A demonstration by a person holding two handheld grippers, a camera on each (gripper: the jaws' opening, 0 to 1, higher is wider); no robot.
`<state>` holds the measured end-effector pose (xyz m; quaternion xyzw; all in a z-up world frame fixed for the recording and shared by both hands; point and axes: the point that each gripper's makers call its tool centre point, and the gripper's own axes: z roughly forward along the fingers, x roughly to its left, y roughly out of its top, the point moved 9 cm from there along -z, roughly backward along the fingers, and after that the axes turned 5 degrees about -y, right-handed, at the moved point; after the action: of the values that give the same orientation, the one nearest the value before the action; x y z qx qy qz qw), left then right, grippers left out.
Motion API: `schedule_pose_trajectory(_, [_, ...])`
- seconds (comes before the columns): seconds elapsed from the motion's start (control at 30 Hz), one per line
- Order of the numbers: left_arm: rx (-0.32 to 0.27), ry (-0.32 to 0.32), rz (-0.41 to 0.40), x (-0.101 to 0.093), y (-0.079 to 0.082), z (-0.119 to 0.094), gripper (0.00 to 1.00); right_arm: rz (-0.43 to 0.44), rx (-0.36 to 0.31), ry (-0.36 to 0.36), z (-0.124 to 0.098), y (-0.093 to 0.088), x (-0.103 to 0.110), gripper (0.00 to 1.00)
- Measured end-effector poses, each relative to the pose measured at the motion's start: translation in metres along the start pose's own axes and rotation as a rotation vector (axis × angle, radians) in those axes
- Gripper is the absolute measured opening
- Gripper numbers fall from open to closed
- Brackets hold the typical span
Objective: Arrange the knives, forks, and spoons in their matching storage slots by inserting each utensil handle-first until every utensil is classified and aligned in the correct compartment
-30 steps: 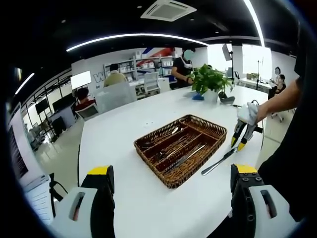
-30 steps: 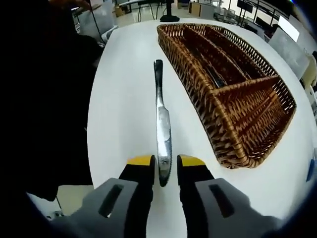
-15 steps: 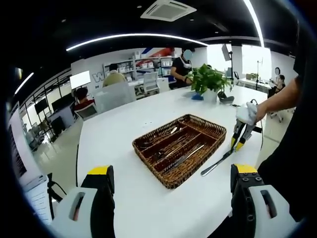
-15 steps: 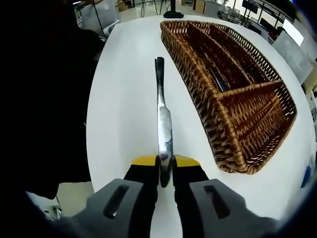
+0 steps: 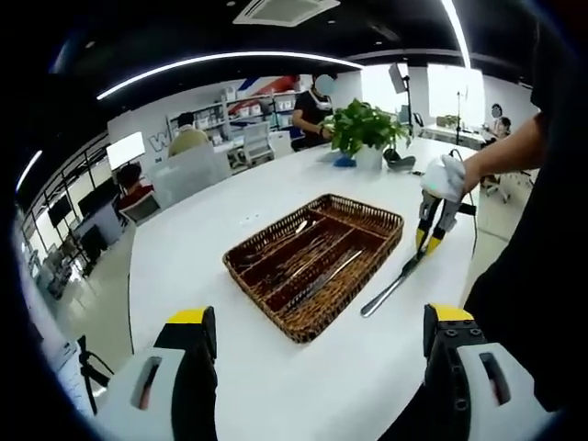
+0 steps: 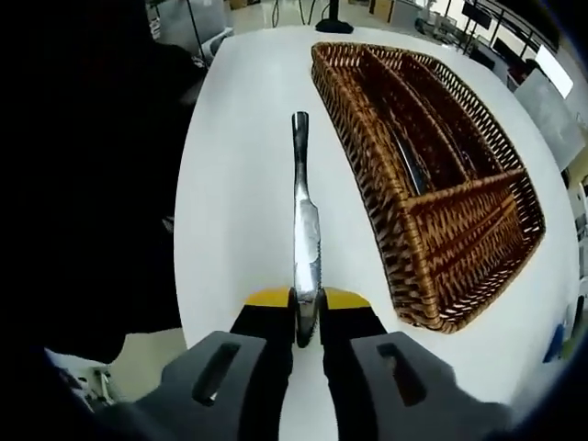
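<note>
**Knife clamped, ready for the basket**

Left gripper view: my left gripper (image 5: 312,354) hangs released above the table (image 5: 184,266); the basket (image 5: 317,262) sits mid-table, a plant (image 5: 363,129) behind.

Right gripper view: my right gripper (image 6: 307,308), apart a second ago, now pinches the knife (image 6: 303,230) by its blade, handle forward, beside the basket. Nothing blocks it.

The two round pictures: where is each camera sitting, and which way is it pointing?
Left gripper view: rides the left gripper, open, looking across the white table at the basket; a person's arm and the right gripper come in from the right.
Right gripper view: rides the right gripper, looking down along the knife that it clamps at the blade end, basket to its right.
Shared: table, basket, knife.
</note>
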<state>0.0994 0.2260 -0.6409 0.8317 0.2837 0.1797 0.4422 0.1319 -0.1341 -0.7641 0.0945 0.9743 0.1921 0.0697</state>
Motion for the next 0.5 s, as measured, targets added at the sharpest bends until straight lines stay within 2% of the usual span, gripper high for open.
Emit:
schedule_pose_trajectory(0.07, [0.012,-0.045,0.03,-0.007,0.002,0.009,0.9,-0.002,0.006,-0.002,-0.004,0.004,0.0,0.08])
schedule_pose_trajectory(0.13, [0.017,-0.132,0.053,-0.016,0.002,0.02,0.8,-0.031,0.012,-0.003,-0.007,0.007,0.0,0.08])
schedule_pose_trajectory(0.17, [0.026,-0.152,0.053,-0.019,0.001,0.024,0.77,-0.031,0.013,-0.002,-0.007,0.008,0.0,0.08])
schedule_pose_trajectory(0.27, [0.066,-0.196,0.099,-0.028,-0.001,0.044,0.78,-0.043,0.012,0.002,-0.01,0.012,0.001,0.08])
schedule_pose_trajectory(0.37, [0.076,-0.25,0.11,-0.034,-0.002,0.057,0.78,-0.05,0.019,0.003,-0.011,0.014,0.001,0.08])
schedule_pose_trajectory(0.5, [0.121,-0.286,0.15,-0.038,-0.006,0.07,0.73,-0.058,0.022,0.003,-0.013,0.017,0.002,0.08])
